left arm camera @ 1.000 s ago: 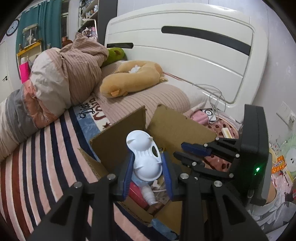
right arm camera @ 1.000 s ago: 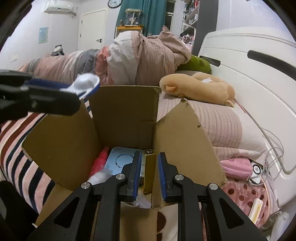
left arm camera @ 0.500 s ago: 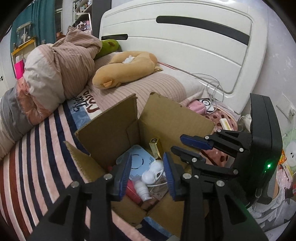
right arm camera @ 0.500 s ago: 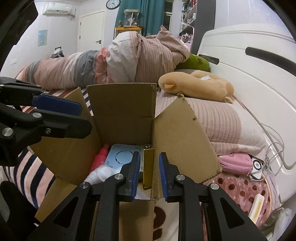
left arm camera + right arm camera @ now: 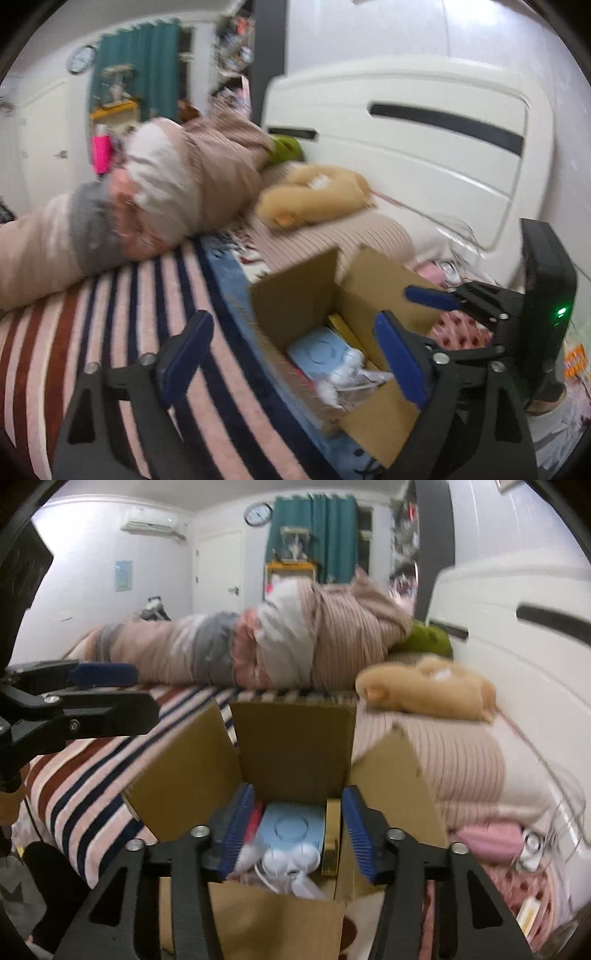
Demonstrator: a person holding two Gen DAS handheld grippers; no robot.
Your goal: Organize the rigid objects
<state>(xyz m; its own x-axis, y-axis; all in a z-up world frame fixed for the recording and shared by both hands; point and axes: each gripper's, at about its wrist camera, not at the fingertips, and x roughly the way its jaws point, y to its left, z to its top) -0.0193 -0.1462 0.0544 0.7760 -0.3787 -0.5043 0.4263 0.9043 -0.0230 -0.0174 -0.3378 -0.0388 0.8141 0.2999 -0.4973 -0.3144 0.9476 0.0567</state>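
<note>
Dim indoor light – motion blur, fisheye edges dark.

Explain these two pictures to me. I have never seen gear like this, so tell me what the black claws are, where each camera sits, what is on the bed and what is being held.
The black claws are two hand-held grippers; a person carries one in each hand. Each has a wide-angle camera looking forward along its blue-padded fingers, so each picture is one gripper's own view.

The left gripper is over the striped blanket, jaws opening wide, nothing between them. The right gripper hangs over an open cardboard box; its jaws are also opening and grip nothing.

In the box lie a light blue device, a gold bar-shaped item and white plastic pieces. A rolled quilt and a tan plush toy also sit on the bed.
</note>
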